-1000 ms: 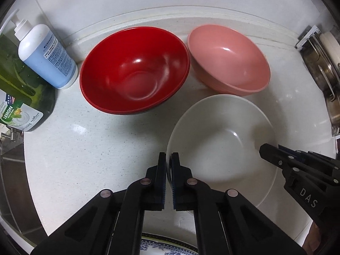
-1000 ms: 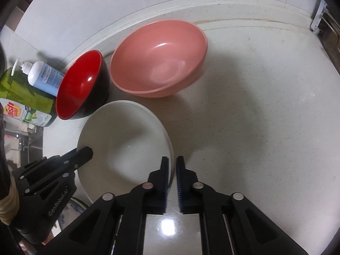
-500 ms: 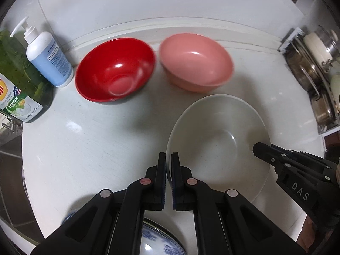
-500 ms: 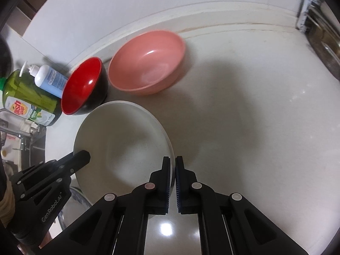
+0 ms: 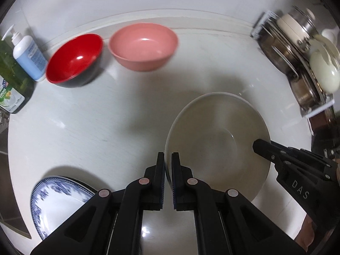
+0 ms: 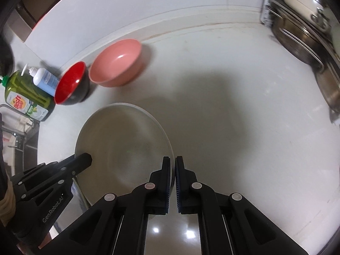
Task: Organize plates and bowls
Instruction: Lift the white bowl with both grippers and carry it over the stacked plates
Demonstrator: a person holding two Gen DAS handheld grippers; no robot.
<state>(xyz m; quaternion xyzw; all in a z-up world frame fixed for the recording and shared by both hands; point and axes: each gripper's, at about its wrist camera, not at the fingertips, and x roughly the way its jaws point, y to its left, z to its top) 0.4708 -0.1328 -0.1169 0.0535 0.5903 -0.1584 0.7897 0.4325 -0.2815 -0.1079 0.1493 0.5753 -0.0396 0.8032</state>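
- The left gripper [image 5: 167, 159] is seen at the lower centre of the left wrist view, its two fingers drawn close together with the left rim of the white bowl [image 5: 218, 144] pinched between them.
- The right gripper [image 6: 172, 163] is seen at the lower centre of the right wrist view, likewise nearly closed, with the bowl's right rim clamped between its pads.
- The white bowl [image 6: 123, 144] is thus gripped from both sides; whether it is touching the counter cannot be told.
- In the left wrist view the right gripper [image 5: 258, 146] enters from the lower right, its tip laid over the bowl's far rim.
- In the right wrist view the left gripper [image 6: 86, 160] enters from the lower left.
- A red bowl [image 5: 74, 58] with a black outside and a pink bowl [image 5: 143, 45] are set side by side in the upper left of the left wrist view, near the wall.
- A blue-patterned plate [image 5: 57, 204] is seen at the lower left.
- The white countertop [image 5: 106, 131] is speckled and glossy, backed by a pale wall.
- A pump bottle [image 5: 26, 55] and a green dish soap bottle [image 6: 25, 97] stand at the left edge.
- A rack of metal pots [image 6: 303, 42] fills the upper right.
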